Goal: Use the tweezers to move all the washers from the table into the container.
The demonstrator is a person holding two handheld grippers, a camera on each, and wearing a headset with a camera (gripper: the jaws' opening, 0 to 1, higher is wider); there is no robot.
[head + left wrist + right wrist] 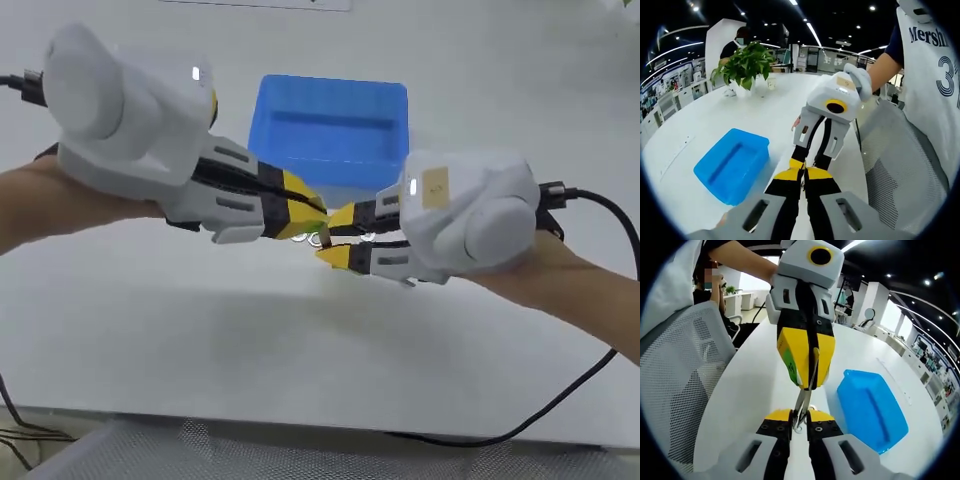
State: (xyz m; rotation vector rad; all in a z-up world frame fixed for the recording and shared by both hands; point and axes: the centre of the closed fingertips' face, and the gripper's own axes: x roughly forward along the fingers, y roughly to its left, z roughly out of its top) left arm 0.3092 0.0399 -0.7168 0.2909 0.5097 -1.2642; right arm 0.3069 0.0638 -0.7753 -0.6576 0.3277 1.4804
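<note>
Mid-surface [300, 330], just in front of the blue container [333, 120], the left gripper [802, 175] has its jaws clamped on the tweezers [804, 402], tips down by a washer [798, 429] between the right gripper's [799, 421] narrow jaws, can't tell if those actually squeeze. Washers look tiny, light and slippery, so I'd pinch one across its rim; container looks empty from here

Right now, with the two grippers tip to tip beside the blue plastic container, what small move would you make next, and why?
Probably ease the right gripper shut on the thin metal tweezers. The left gripper clamps their rear, and their tips sit between the right jaws over what looks like a small silver washer, so squeezing should pinch it.
</note>
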